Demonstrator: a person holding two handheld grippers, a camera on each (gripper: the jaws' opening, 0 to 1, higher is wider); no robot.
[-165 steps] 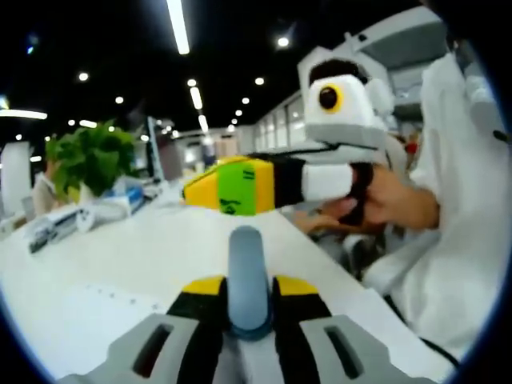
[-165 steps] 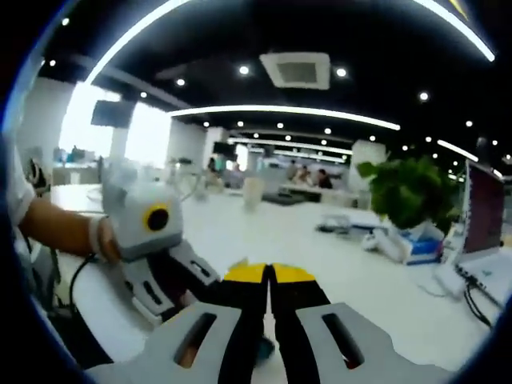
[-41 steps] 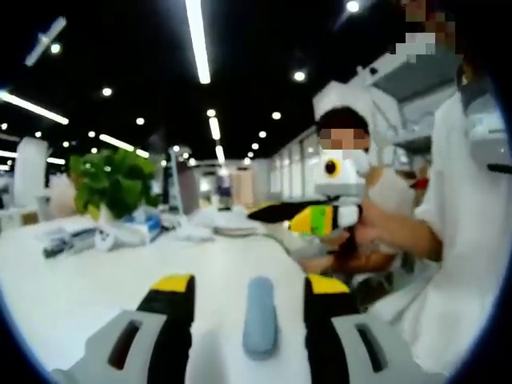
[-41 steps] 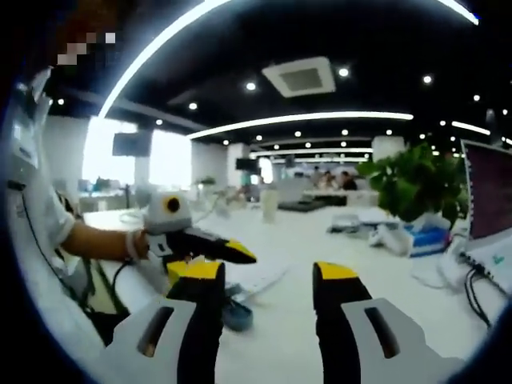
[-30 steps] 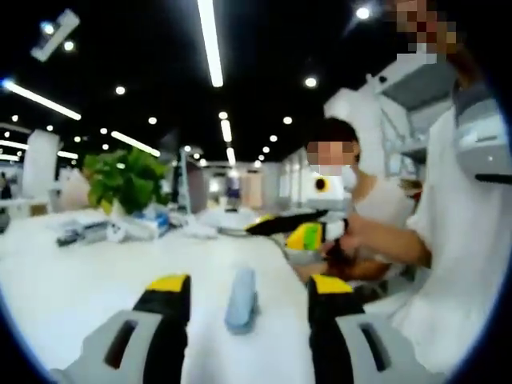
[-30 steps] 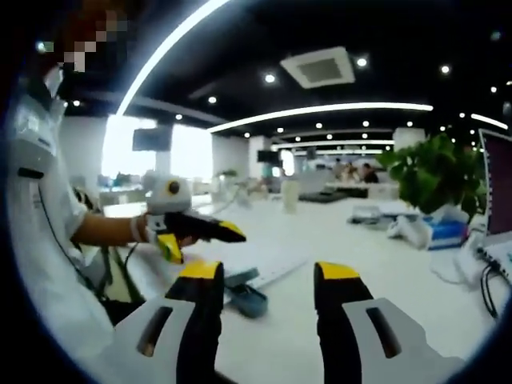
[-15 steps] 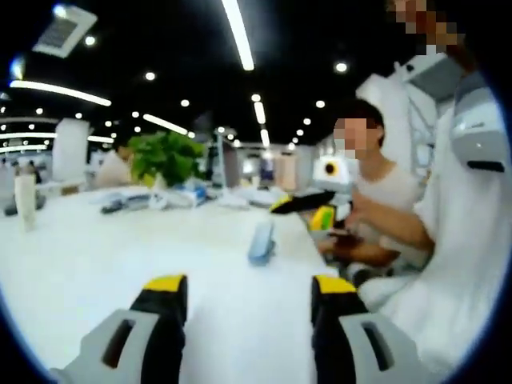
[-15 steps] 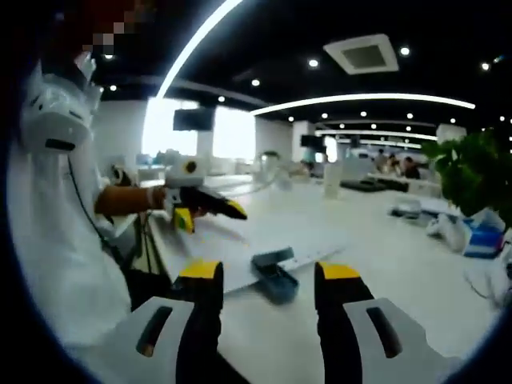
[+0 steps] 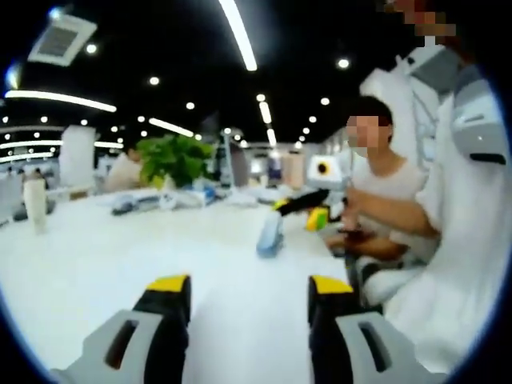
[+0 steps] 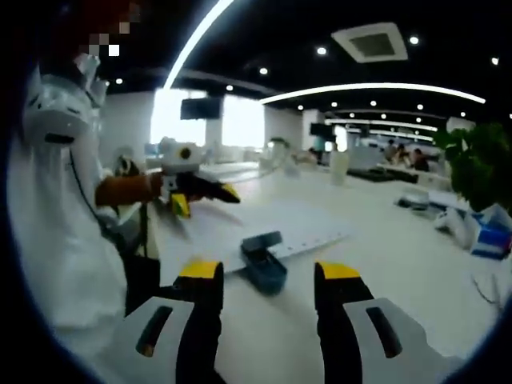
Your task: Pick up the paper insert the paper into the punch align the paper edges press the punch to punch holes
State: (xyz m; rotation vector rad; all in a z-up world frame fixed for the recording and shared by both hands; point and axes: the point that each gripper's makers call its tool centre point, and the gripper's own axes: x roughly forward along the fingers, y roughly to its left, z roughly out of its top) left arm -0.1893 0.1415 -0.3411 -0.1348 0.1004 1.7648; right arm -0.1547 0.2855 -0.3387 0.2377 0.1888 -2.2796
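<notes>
White counter (image 10: 416,264) carries one blue punch (image 10: 262,265) and one sheet of paper (image 10: 264,228), whose edge sits in the punch; in your right gripper view the punch lies just ahead of your jaws. Your right gripper (image 10: 268,276) has its two yellow-tipped jaws spread, holding nothing. Your left gripper (image 9: 248,286) likewise shows two jaws spread wide and empty, with the punch (image 9: 270,234) farther off across the counter (image 9: 96,264). A second person sits beyond it. One green plant (image 9: 172,158) stands at the far side, beside one white bottle (image 9: 34,200).
</notes>
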